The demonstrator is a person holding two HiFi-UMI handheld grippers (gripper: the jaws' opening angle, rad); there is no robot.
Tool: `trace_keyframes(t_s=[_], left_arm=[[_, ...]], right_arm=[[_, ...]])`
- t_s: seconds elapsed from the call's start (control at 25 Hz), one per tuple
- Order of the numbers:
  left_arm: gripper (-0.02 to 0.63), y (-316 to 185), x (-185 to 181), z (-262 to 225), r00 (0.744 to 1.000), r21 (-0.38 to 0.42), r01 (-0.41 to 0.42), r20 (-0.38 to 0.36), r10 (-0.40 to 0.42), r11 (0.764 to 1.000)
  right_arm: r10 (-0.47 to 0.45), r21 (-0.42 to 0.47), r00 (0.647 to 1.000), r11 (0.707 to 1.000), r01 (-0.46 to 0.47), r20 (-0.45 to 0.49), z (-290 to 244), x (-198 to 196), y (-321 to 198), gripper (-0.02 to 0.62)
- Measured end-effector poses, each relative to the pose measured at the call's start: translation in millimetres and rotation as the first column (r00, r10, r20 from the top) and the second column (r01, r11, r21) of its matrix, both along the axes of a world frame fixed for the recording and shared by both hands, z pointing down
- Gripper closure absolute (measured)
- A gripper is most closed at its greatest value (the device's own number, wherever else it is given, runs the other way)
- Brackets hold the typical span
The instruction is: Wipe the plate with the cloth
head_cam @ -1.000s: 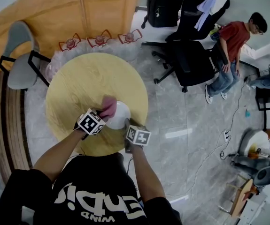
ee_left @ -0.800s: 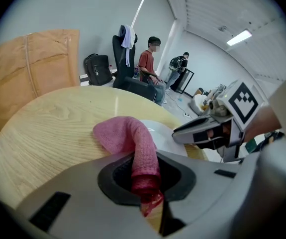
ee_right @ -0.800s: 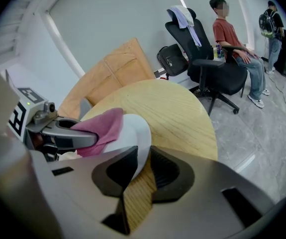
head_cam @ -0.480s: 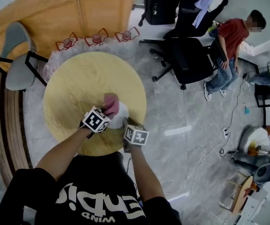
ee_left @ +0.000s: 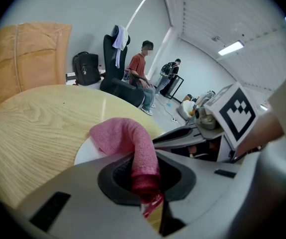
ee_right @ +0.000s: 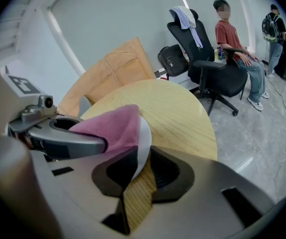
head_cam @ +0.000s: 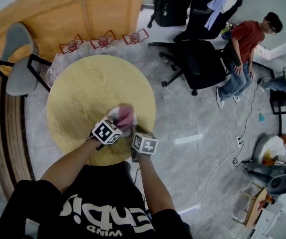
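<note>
Between left gripper (ee_left: 145, 185) jaws: pink cloth (ee_left: 125, 136), pinched tight, free end draped over white plate (ee_left: 90, 151). Right gripper (ee_right: 140, 171) clamped on plate's near rim. Both grippers close together, side by side. Plate at near edge of round wooden surface (head_cam: 93, 83), just before person's torso. Grey chair (head_cam: 18, 59) at surface's far left. Seated person in red shirt (head_cam: 247, 39) well apart on tiled floor.

Round wooden table (head_cam: 83, 88), seemingly marble floor (head_cam: 192, 123)
</note>
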State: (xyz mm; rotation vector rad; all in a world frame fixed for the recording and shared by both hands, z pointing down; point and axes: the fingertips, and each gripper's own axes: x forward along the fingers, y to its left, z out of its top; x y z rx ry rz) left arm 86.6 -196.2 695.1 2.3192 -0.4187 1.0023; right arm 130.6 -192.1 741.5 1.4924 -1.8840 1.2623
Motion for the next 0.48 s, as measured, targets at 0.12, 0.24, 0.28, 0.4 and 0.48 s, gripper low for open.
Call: trace_keyframes(t_s=[0.12, 0.24, 0.28, 0.4, 0.48], left_arm=[[0.554, 7, 0, -1, 1.000, -0.013, -0.009, -0.013, 0.009, 1.000], [0.554, 15, -1, -2, 0.999, -0.031, -0.025, -0.024, 0.025, 0.999], [0.554, 19, -2, -2, 0.999, -0.034, -0.040, -0.025, 0.039, 0.999], [0.554, 33, -3, -2, 0.995, -0.037, -0.098, -0.019, 0.098, 0.994], [0.554, 40, -4, -1, 0.994, -0.040, -0.113, -0.019, 0.112, 0.993]], right_arm=[[0.004, -0.002, 1.000, 1.000, -0.004, -0.001, 0, 0, 0, 0.500], [0.006, 0.001, 1.000, 1.000, -0.006, -0.004, 0, -1, 0, 0.500], [0.006, 0.001, 1.000, 1.000, -0.006, -0.005, -1, 0, -1, 0.500], [0.008, 0.001, 1.000, 1.000, -0.008, -0.006, -1, -1, 0, 0.500], [0.008, 0.001, 1.000, 1.000, -0.008, -0.006, -1, -1, 0, 0.500]])
